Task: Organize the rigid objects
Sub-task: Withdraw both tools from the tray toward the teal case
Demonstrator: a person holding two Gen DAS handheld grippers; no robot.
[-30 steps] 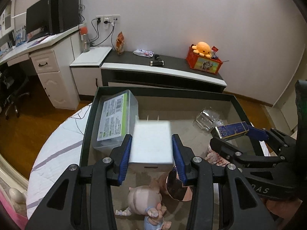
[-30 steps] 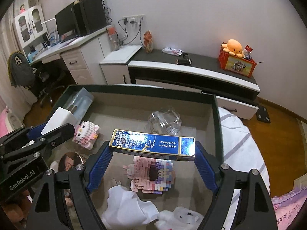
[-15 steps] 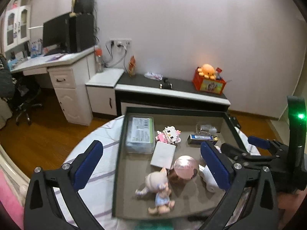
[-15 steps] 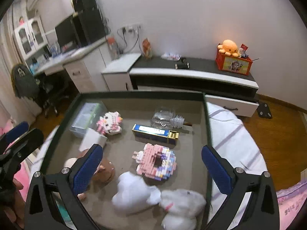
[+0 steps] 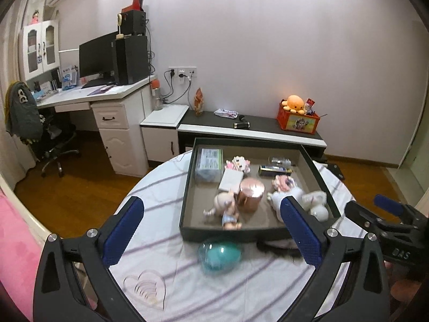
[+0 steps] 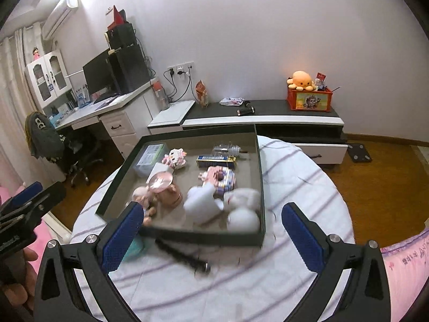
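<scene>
both hand-held grippers stand wide open with nothing between their blue pads: the left hand-held gripper (image 5: 211, 233) and the right hand-held gripper (image 6: 211, 237) hang above the near edge of a round bench (image 5: 161, 268) under a white cloth with lilac stripes. dark-walled shallow tray (image 5: 187, 187) sits on the bench and holds a clear plastic box with a green label (image 5: 209, 164), a flat white box (image 5: 230, 179), a copper-pink round tin (image 5: 250, 194), a small doll (image 5: 228, 209), a dark blue long box (image 6: 215, 161), pink block figures (image 6: 218, 178) and white plush toys (image 6: 222, 204) (blurred). outside the tray, by its near wall, lie a teal egg-shaped object (image 5: 219, 257) and a black rod-like object (image 6: 182, 253).
</scene>
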